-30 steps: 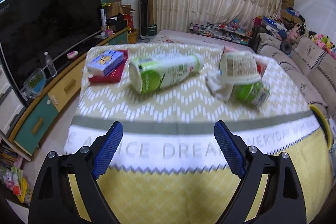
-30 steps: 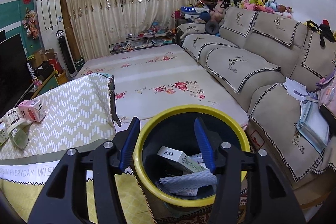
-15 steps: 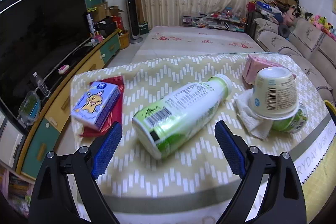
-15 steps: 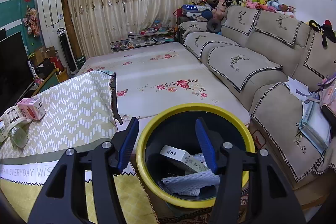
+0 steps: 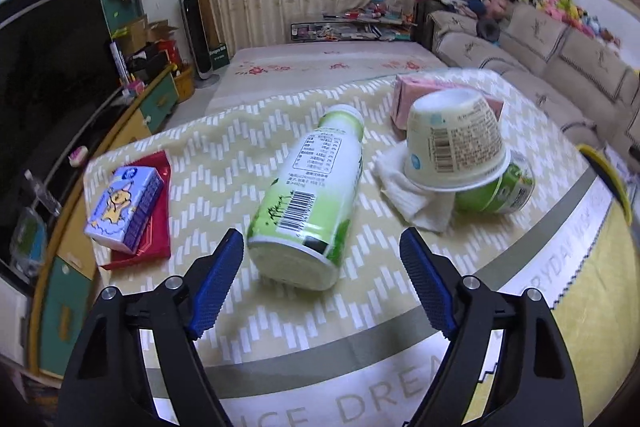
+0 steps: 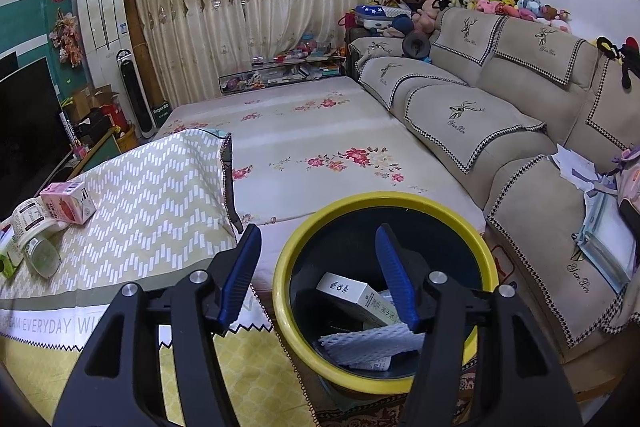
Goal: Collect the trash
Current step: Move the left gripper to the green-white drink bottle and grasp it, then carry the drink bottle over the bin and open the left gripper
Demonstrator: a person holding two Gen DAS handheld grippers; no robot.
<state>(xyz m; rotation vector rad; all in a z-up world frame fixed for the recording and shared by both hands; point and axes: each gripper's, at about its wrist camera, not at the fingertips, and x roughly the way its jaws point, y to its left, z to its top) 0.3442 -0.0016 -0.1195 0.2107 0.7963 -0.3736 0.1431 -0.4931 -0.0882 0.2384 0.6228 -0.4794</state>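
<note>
A green-and-white plastic bottle (image 5: pixel 312 187) lies on its side on the patterned tablecloth (image 5: pixel 224 155). Its base points at my left gripper (image 5: pixel 320 247). The jaws are closing with the bottle's base between the blue fingertips (image 5: pixel 228 259), and neither pad touches it. To the right, an upturned paper cup (image 5: pixel 456 143) rests on a white tissue (image 5: pixel 408 195) and a green container (image 5: pixel 504 195). My right gripper (image 6: pixel 318 255) hangs open over the yellow-rimmed bin (image 6: pixel 384 201), its jaws widening slightly with nothing between them. The bin holds a white box (image 6: pixel 356 297) and a foam net (image 6: pixel 372 343).
A pink carton (image 5: pixel 416 95) stands behind the cup. A blue tissue pack (image 5: pixel 124 207) lies on a red packet (image 5: pixel 156 227) at the table's left. The TV cabinet (image 5: pixel 160 99) lines the left side and a sofa (image 6: pixel 500 131) the right. The bin's rim (image 5: pixel 608 175) shows past the table's right edge.
My left gripper has moved in on the lying bottle and rolled, so the base now sits between its fingertips, and the jaws have narrowed a little. My right gripper has stayed above the bin.
</note>
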